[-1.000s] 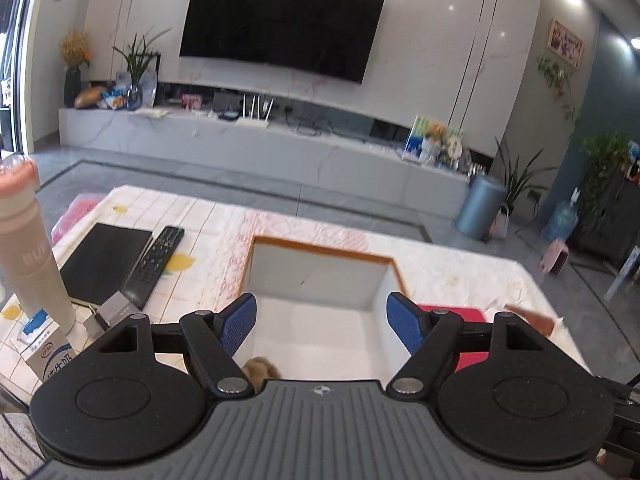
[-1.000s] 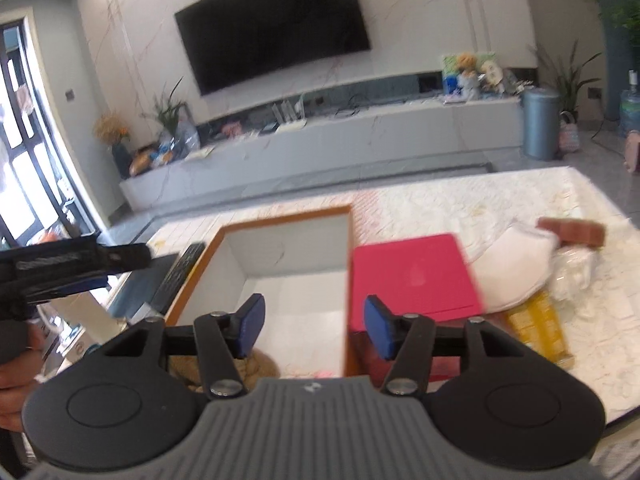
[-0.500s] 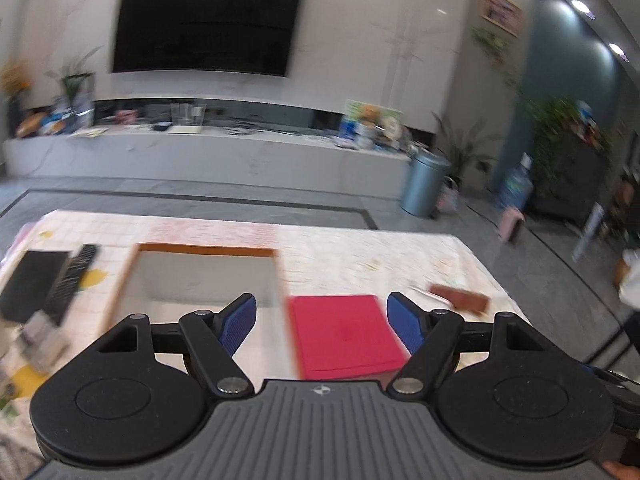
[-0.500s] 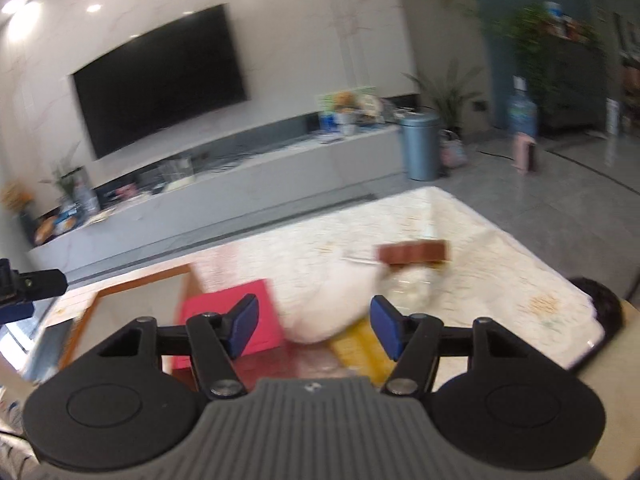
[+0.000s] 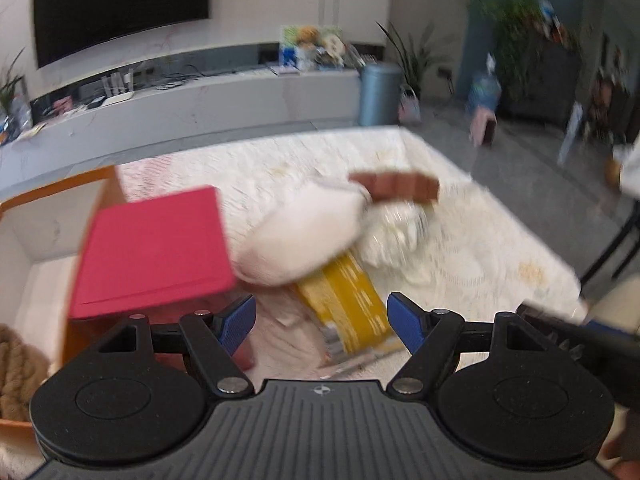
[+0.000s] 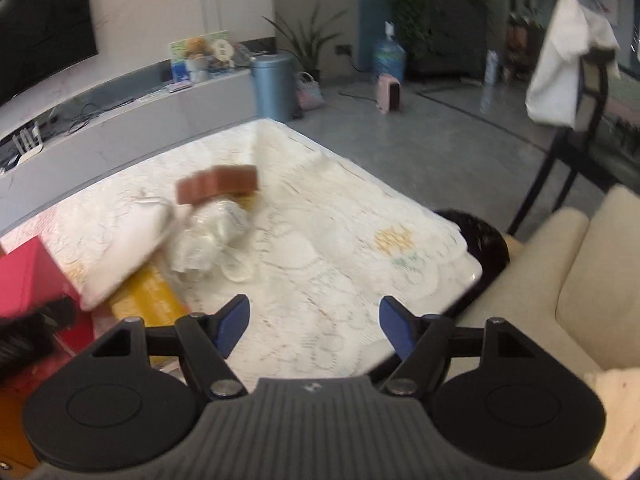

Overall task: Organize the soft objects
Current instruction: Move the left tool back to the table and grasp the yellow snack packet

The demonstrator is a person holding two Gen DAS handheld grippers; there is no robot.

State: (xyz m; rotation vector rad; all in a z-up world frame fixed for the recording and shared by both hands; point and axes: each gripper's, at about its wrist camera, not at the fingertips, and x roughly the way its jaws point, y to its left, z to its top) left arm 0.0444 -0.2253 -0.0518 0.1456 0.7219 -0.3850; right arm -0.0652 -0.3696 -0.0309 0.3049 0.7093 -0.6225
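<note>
Motion blur softens the white soft item (image 5: 304, 236) and clear bag (image 5: 394, 236) ahead of the left tool (image 5: 321, 318). Print on the yellow package (image 5: 346, 304) is unreadable. The brown plush (image 5: 18, 372) is cut off at frame left.

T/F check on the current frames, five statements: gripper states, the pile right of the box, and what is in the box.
1. Both grippers are open and hold nothing. True: the left gripper and the right gripper each show blue fingers spread apart with nothing between them.
2. The white pouch lies inside the box. False: it lies on the table, partly over the yellow pack.
3. The brown bar sits atop the crinkled clear bag. True.
4. The red folder is blue. False: it is red.
5. A tan plush item is in the box. True.
</note>
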